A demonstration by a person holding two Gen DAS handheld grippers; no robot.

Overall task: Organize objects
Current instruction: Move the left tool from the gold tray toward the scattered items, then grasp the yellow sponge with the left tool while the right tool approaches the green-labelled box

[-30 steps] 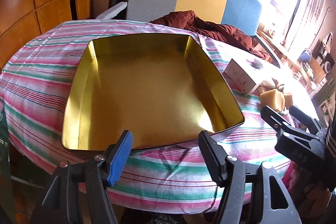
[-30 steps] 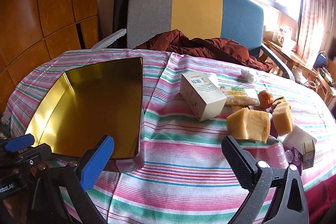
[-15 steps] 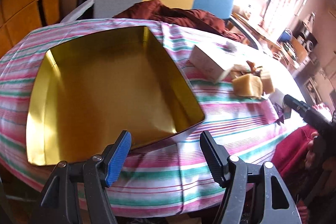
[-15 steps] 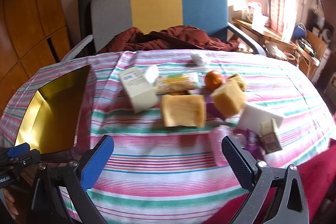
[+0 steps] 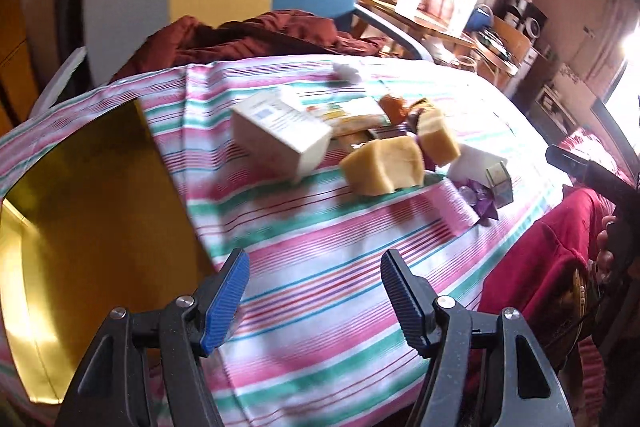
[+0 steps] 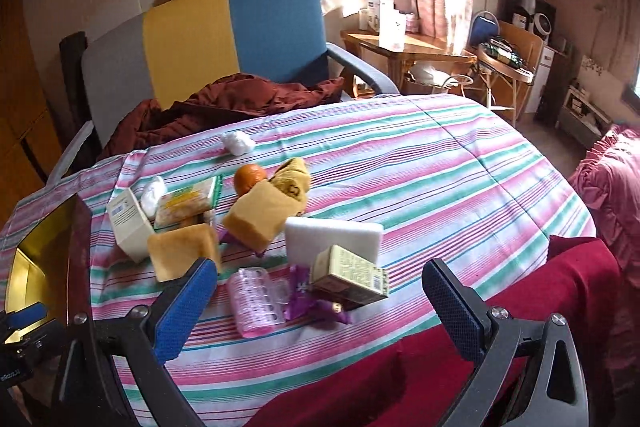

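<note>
A gold tray (image 5: 92, 211) lies at the table's left; its corner shows in the right wrist view (image 6: 44, 259). A cluster of objects lies mid-table: a white box (image 6: 128, 223), two yellow sponges (image 6: 182, 255) (image 6: 260, 215), an orange (image 6: 249, 178), a snack packet (image 6: 188, 201), a white foam block (image 6: 334, 239), a small green carton (image 6: 348, 277), a pink plastic case (image 6: 256, 301) and a purple wrapper (image 6: 308, 301). My left gripper (image 5: 314, 291) is open and empty over the cloth right of the tray. My right gripper (image 6: 320, 311) is open and empty, just in front of the case and carton.
The table has a striped cloth (image 6: 440, 167). A grey, yellow and blue chair (image 6: 224, 39) with a dark red garment (image 6: 224, 103) stands behind it. A red cloth (image 6: 520, 307) hangs at the near right edge. A wooden desk (image 6: 404, 47) stands by the window.
Both grippers have swung to the right. The tray has slid to the left edge of both views and the cluster of objects has come nearer. Both stay open and empty.
</note>
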